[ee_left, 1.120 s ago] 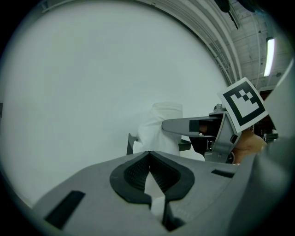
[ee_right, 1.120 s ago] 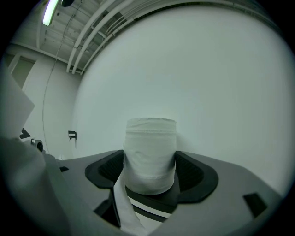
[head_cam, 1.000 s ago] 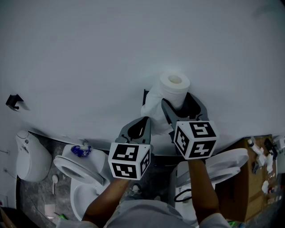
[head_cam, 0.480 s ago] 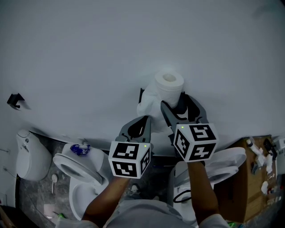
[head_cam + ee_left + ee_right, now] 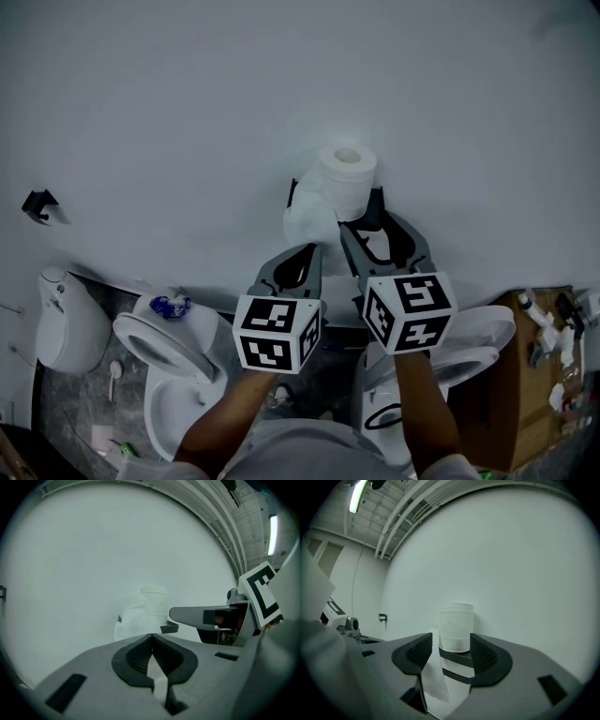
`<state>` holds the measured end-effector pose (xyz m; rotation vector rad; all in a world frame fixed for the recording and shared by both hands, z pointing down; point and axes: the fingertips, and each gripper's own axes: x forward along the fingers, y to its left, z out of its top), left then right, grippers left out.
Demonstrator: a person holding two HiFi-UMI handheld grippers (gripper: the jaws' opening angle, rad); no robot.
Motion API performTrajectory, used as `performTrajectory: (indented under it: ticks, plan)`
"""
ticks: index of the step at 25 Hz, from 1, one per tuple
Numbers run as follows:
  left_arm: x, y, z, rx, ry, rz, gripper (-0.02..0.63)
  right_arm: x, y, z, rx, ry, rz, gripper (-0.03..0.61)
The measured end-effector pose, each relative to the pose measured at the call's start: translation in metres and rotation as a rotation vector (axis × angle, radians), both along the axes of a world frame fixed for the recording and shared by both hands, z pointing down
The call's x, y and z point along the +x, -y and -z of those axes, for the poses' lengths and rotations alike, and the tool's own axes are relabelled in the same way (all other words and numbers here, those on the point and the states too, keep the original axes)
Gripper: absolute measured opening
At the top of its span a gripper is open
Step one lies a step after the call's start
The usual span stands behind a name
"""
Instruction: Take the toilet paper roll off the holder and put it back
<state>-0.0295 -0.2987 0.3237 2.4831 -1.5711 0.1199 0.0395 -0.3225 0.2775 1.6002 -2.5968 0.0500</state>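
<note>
- My right hand-held gripper [image 5: 451,640] has its jaws closing, with the white toilet paper roll [image 5: 457,625] standing upright between them.
- The pad on its right looks to be at the roll's side. The pad on its left is a little apart from it, so I would not call it a grip.
- The roll sits on a black wall-mounted holder [image 5: 457,655], straight ahead of this hand-held gripper and against the plain white wall [image 5: 187,112].
- A loose white tail of paper [image 5: 433,677] hangs from the roll's left side, down past the left jaw's pad.
- My left hand-held gripper [image 5: 151,635] has its jaws together at the tips, with nothing between them.
- It hangs just left of the right one, and the roll is ahead of it and slightly to its right.
- A white toilet bowl [image 5: 173,366] lies below and behind the left hand-held gripper.
</note>
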Motion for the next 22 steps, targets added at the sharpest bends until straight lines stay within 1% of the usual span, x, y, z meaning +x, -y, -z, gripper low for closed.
performTrajectory:
  ticks: [4, 8, 16, 22]
  plan:
    - [0.008, -0.009, 0.001, 0.003, 0.0, -0.004, 0.003, 0.004, -0.014, -0.008, -0.007, -0.016, 0.003, 0.185]
    - [0.015, -0.016, 0.002, 0.005, -0.002, -0.006, 0.003, 0.006, -0.026, -0.016, -0.019, -0.019, 0.016, 0.137]
    - [0.027, -0.028, 0.002, 0.007, 0.001, 0.002, 0.003, 0.007, -0.047, -0.028, -0.032, -0.015, 0.056, 0.084]
    - [0.036, -0.034, -0.002, -0.002, 0.001, 0.006, 0.003, 0.007, -0.058, -0.038, -0.056, -0.01, 0.087, 0.031]
